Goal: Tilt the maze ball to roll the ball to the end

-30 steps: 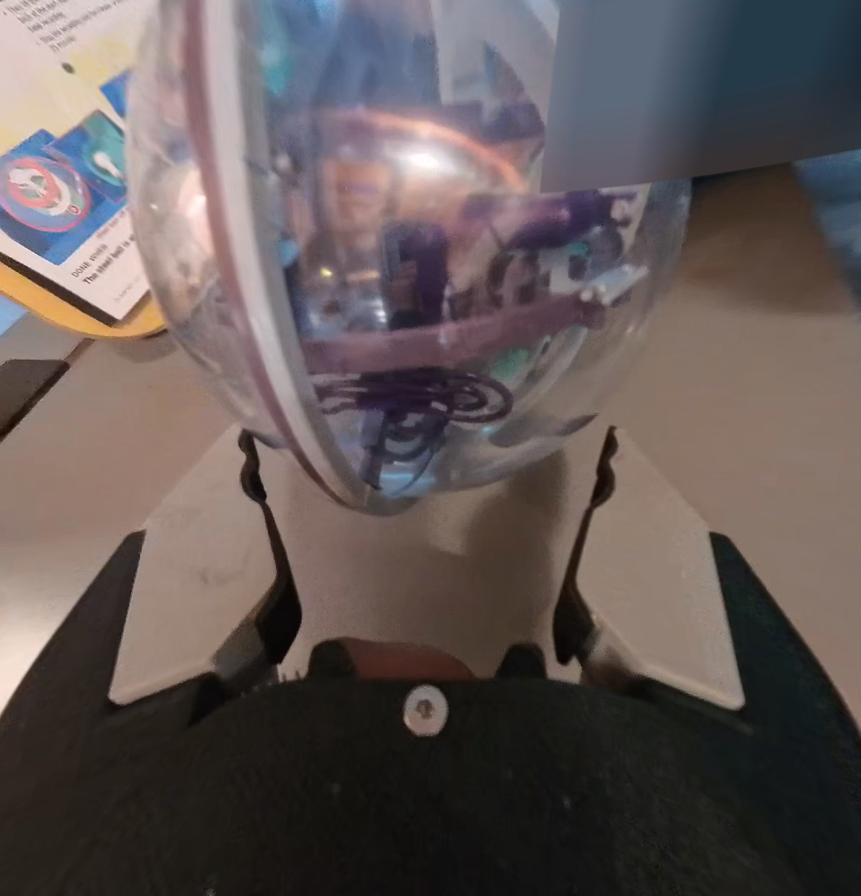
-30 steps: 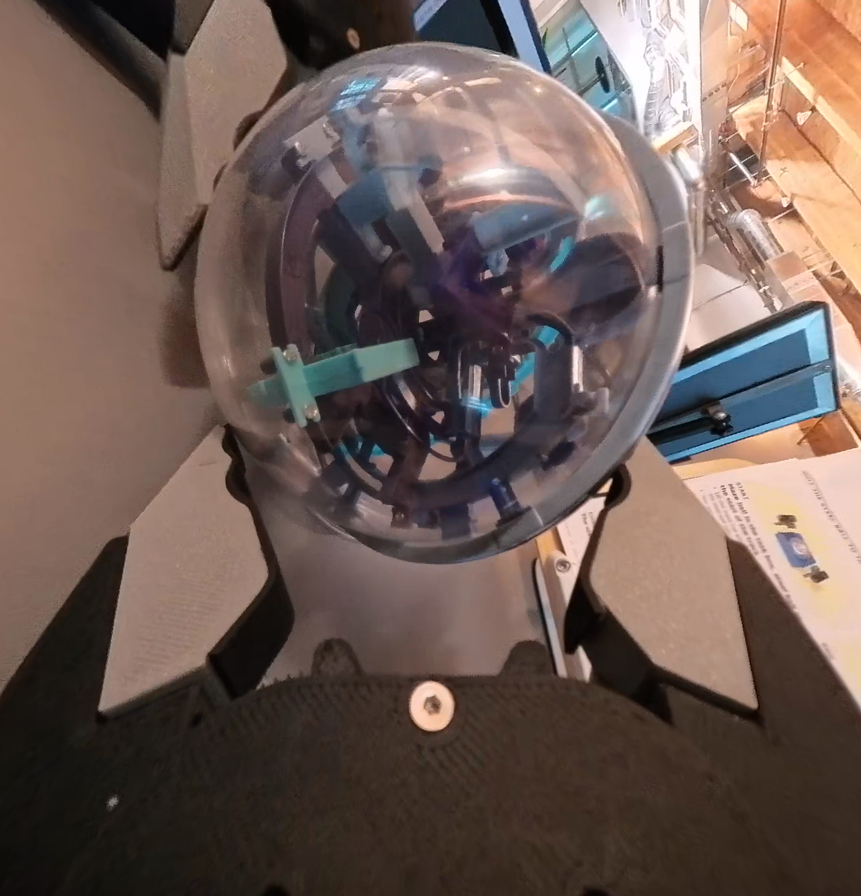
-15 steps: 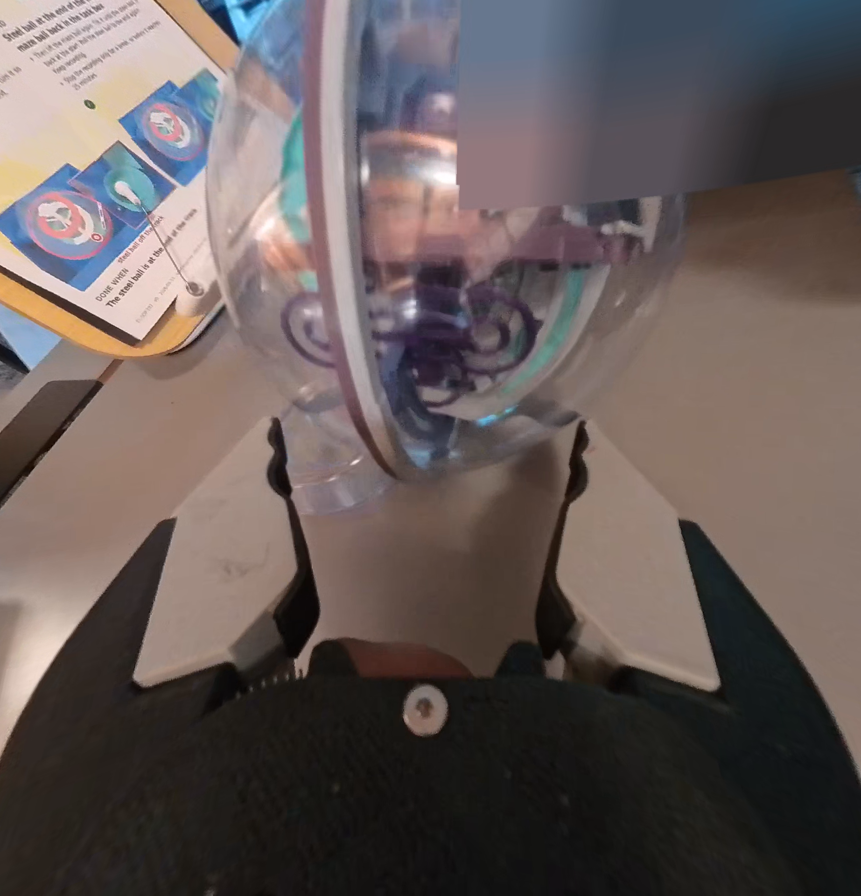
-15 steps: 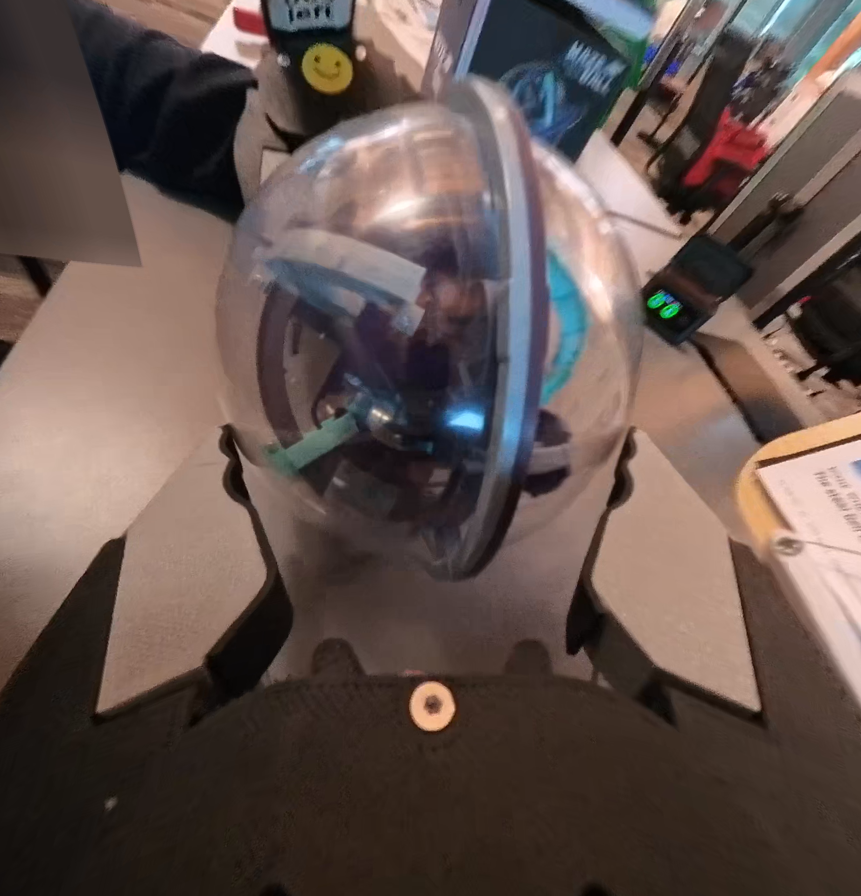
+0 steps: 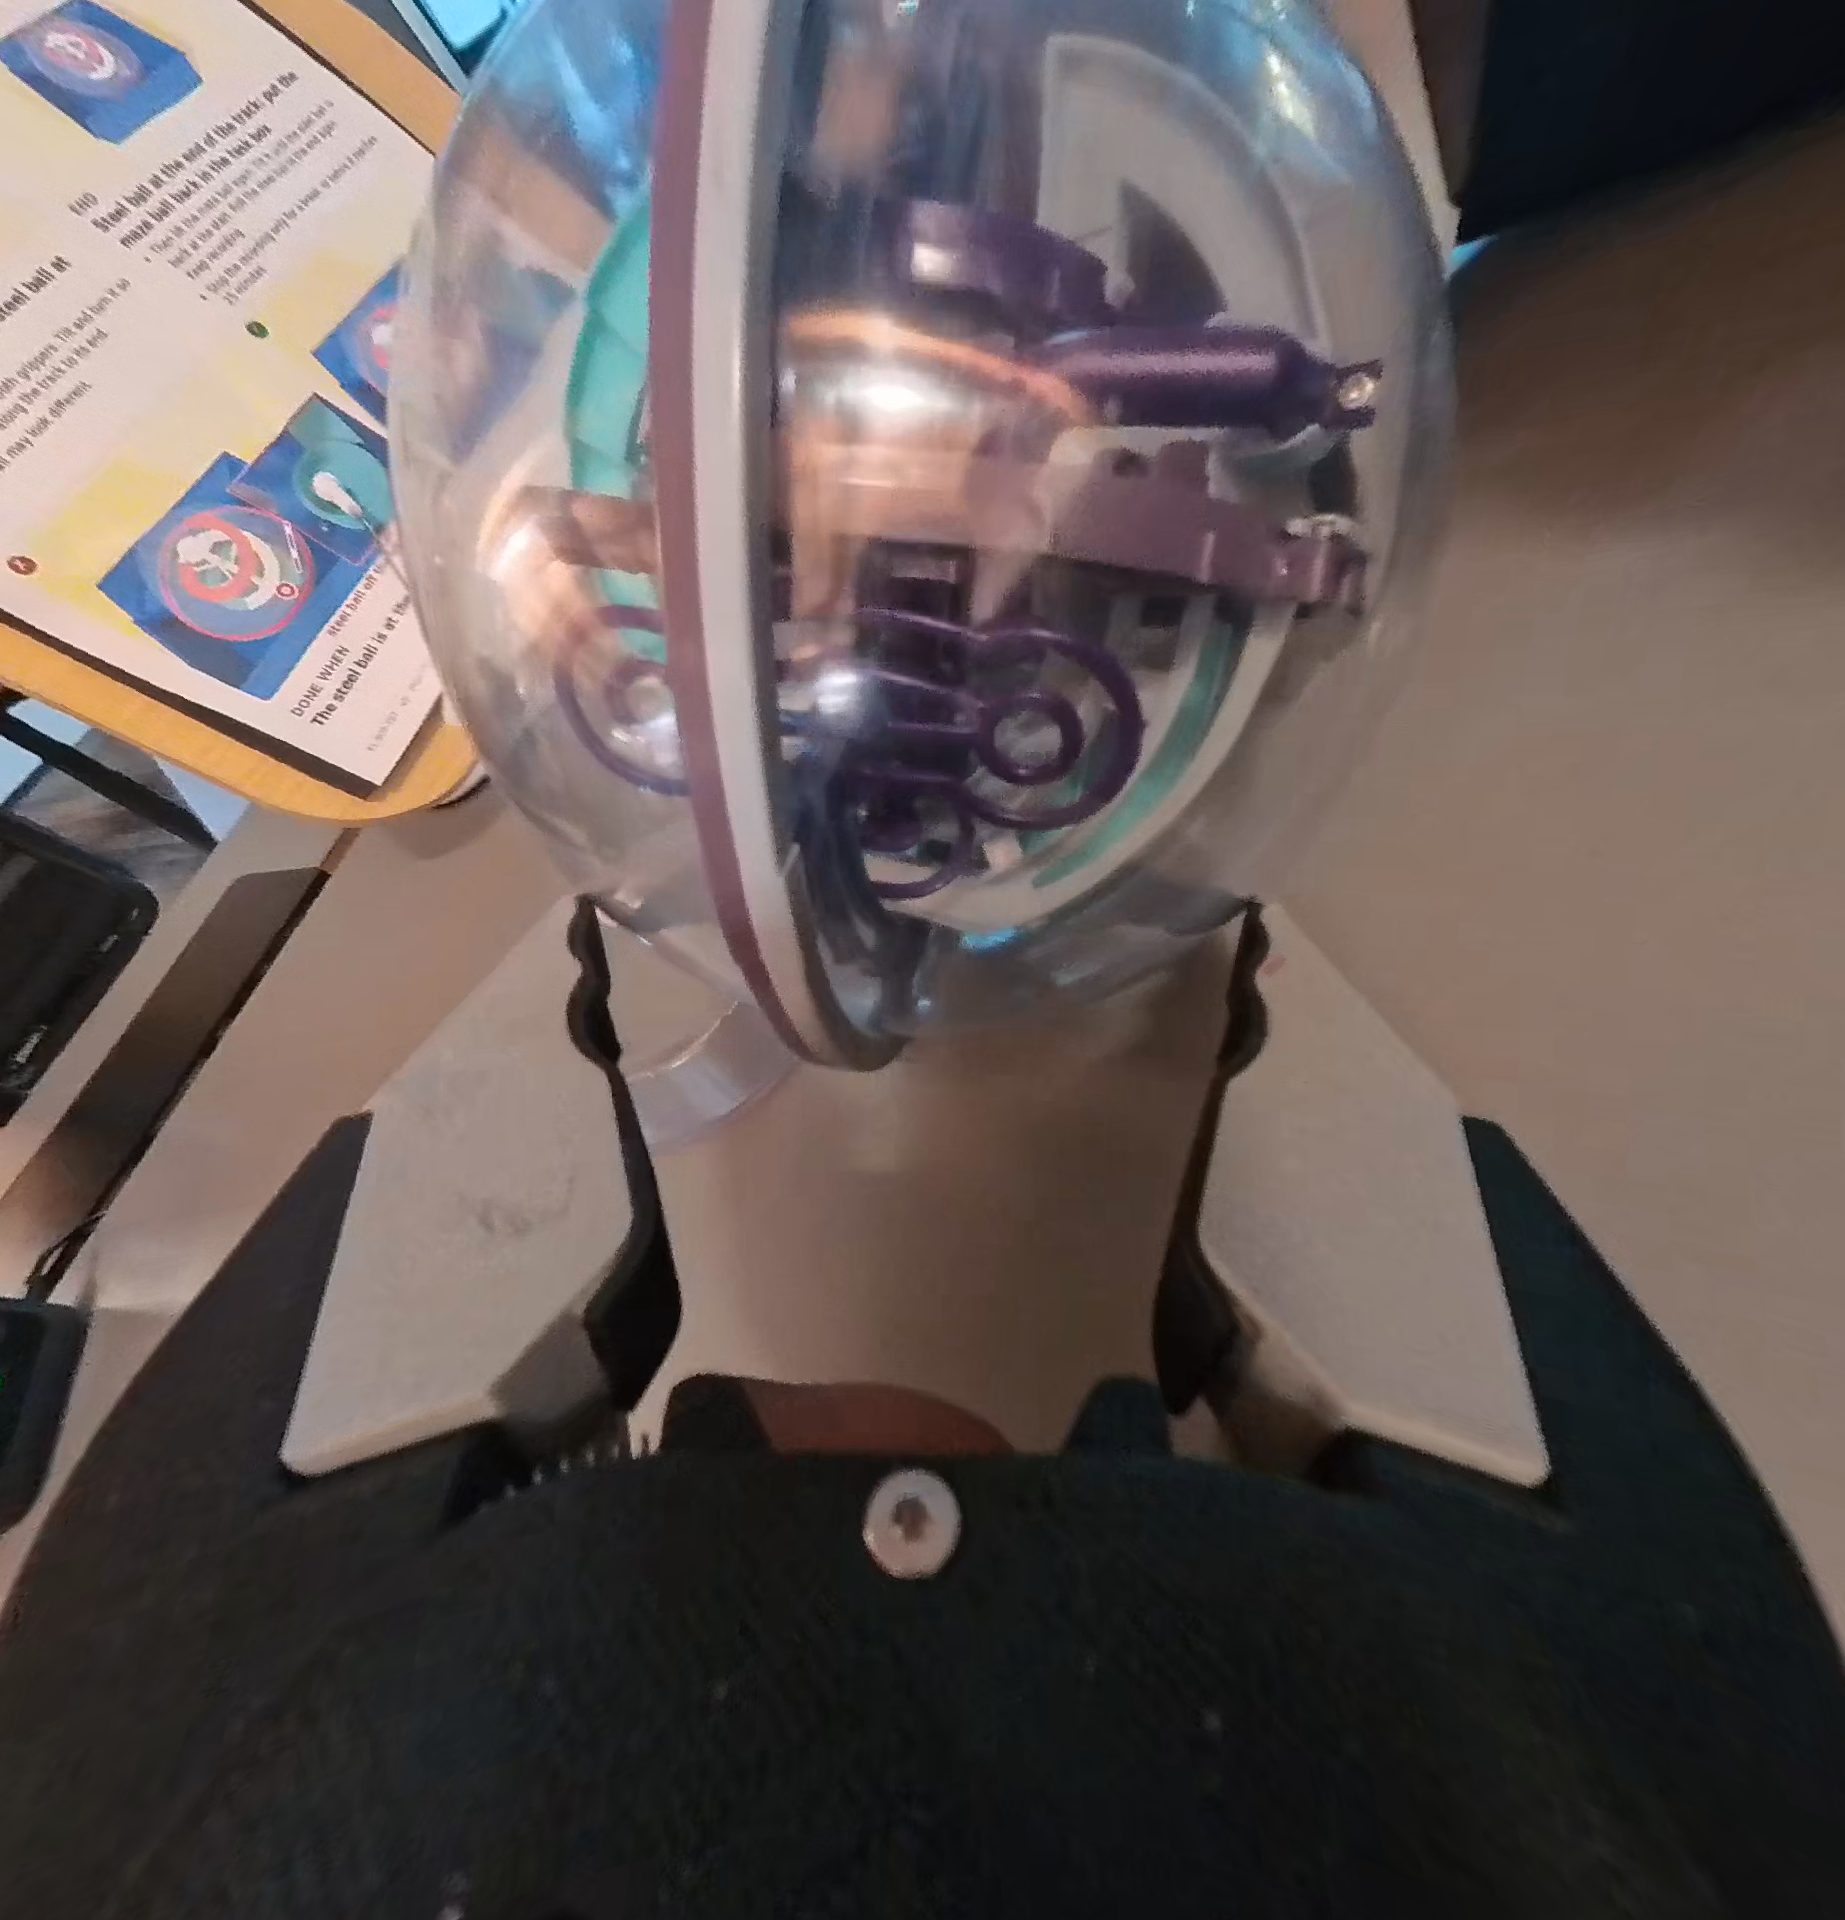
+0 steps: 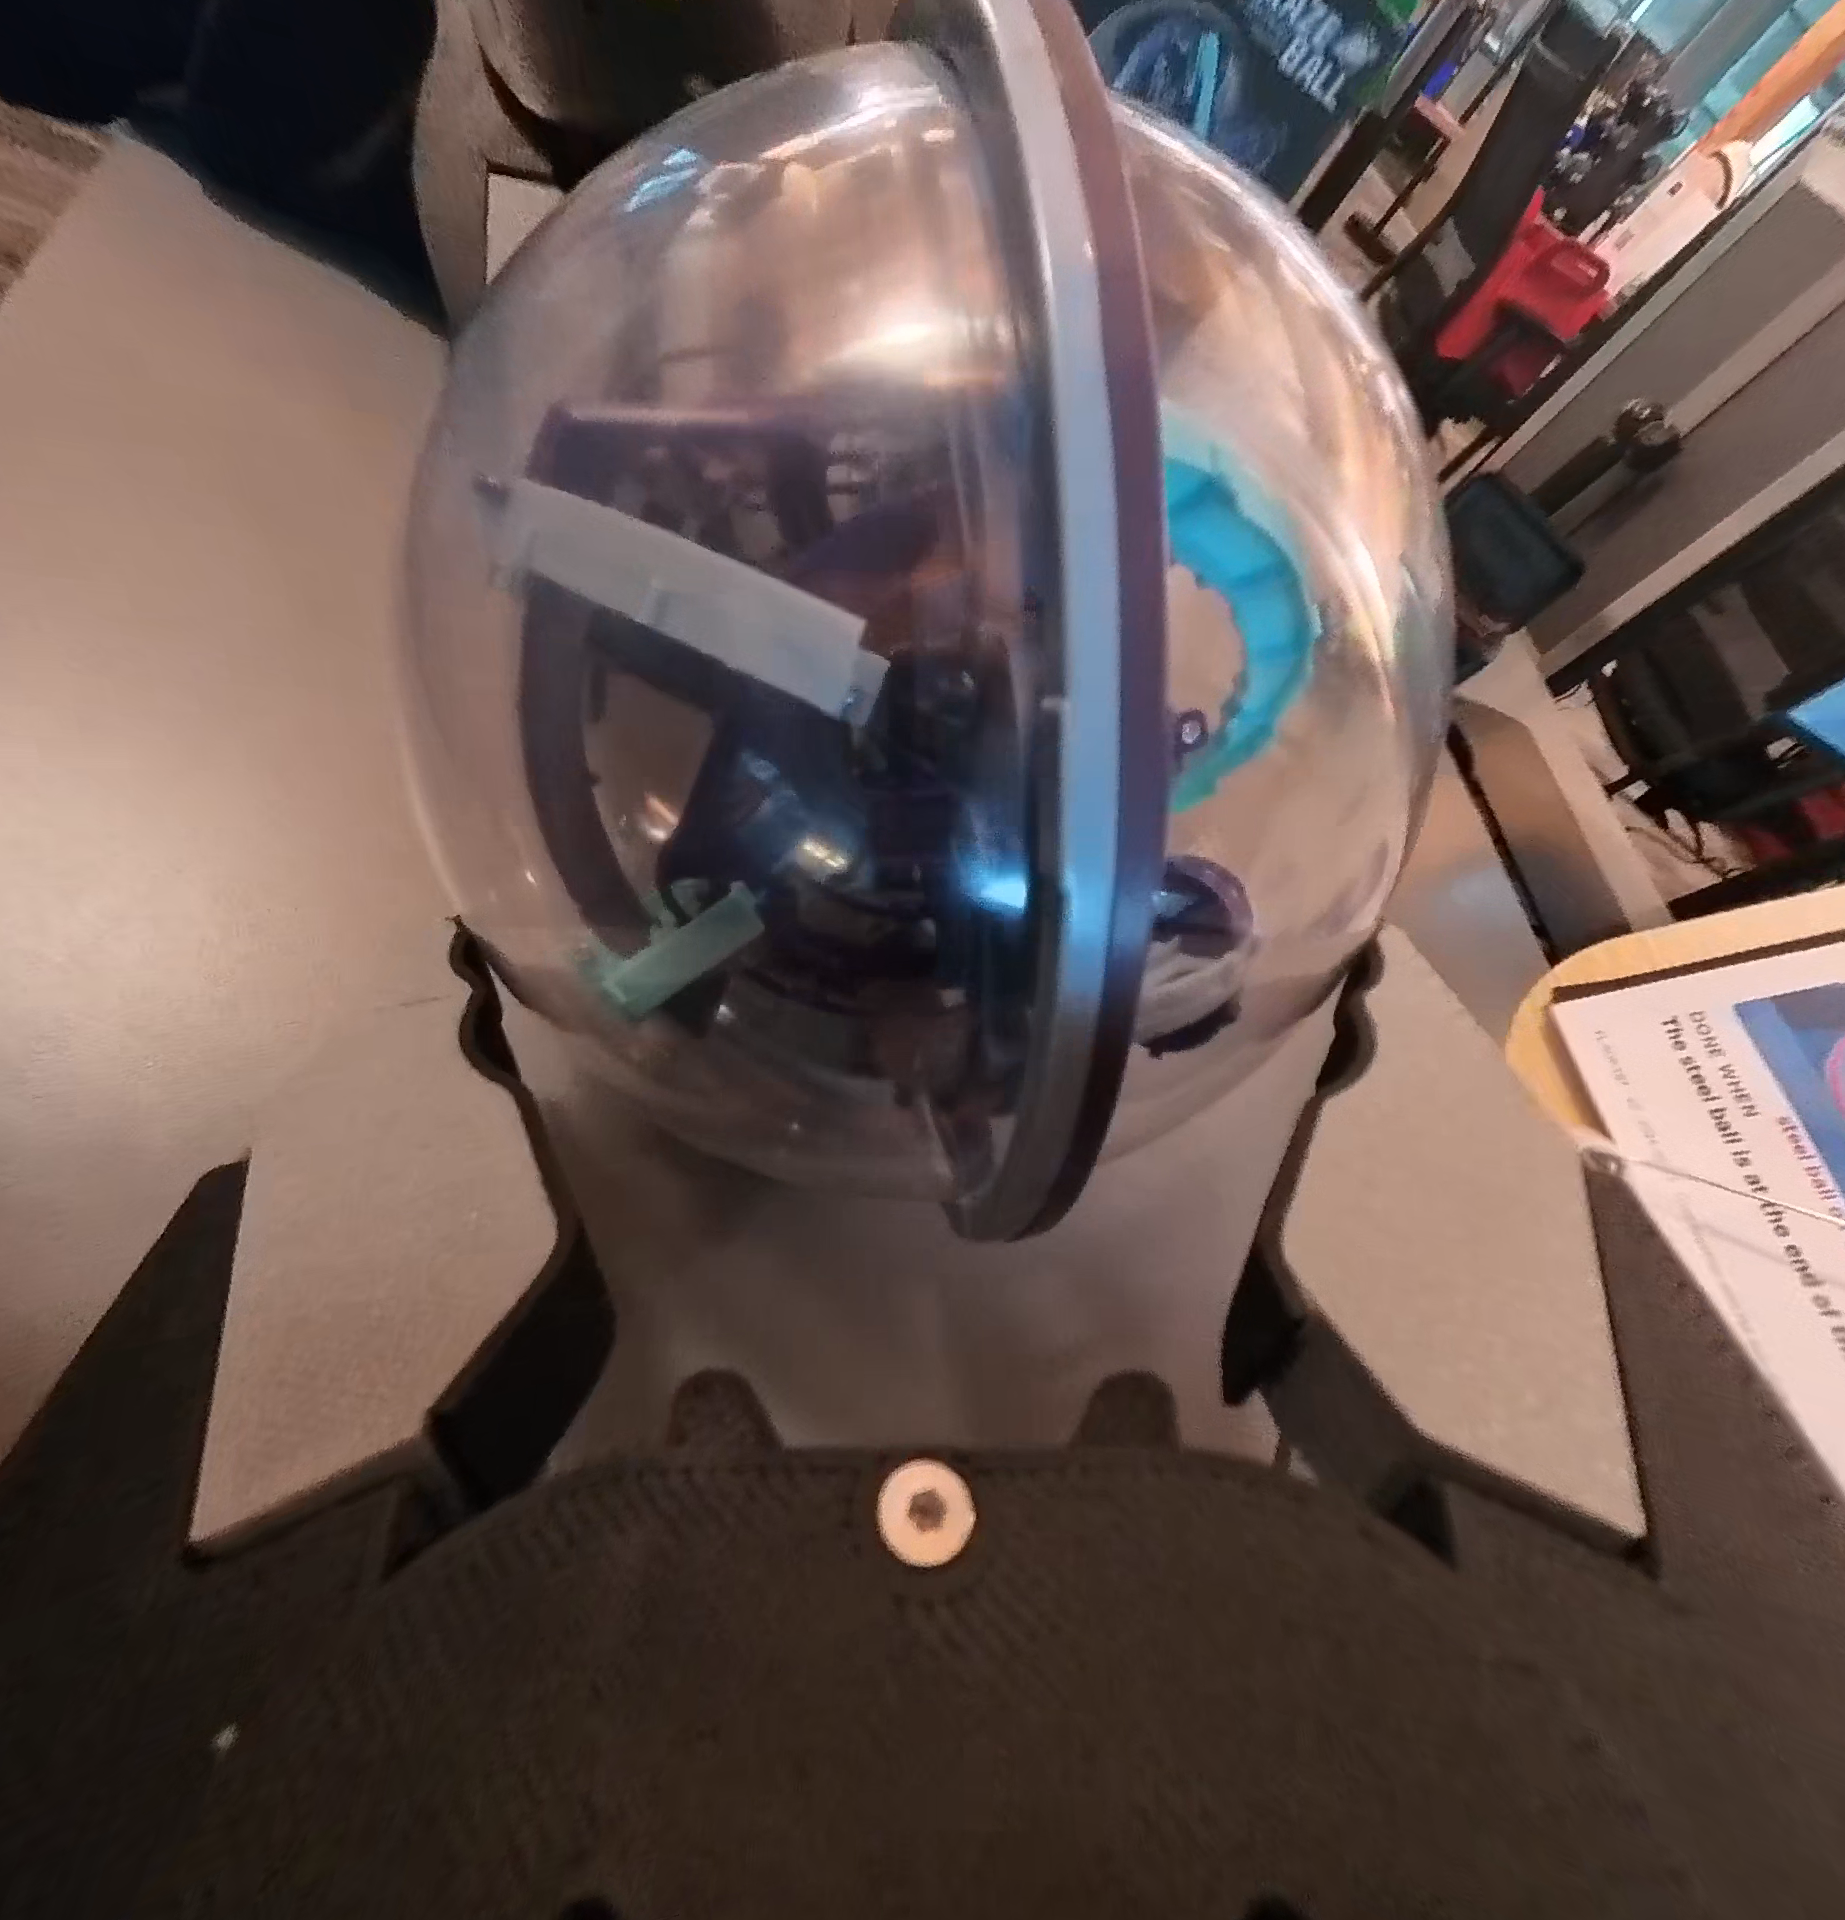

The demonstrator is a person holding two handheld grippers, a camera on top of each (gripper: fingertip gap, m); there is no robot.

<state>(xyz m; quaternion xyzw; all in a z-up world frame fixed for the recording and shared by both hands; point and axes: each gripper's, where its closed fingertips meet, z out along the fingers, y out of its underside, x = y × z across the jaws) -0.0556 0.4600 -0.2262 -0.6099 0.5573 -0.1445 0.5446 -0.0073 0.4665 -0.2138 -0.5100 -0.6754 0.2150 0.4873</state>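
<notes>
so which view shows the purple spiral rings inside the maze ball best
The left wrist view: the purple spiral rings face the camera low in the maze ball. In the right wrist view only a dark purple sliver shows beyond the seam.

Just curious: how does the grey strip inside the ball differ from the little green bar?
The grey strip is longer and sits higher; the green bar is shorter and lies near the bottom. The strip slopes down rightward, the bar up. Both are inside the clear ball.
</notes>
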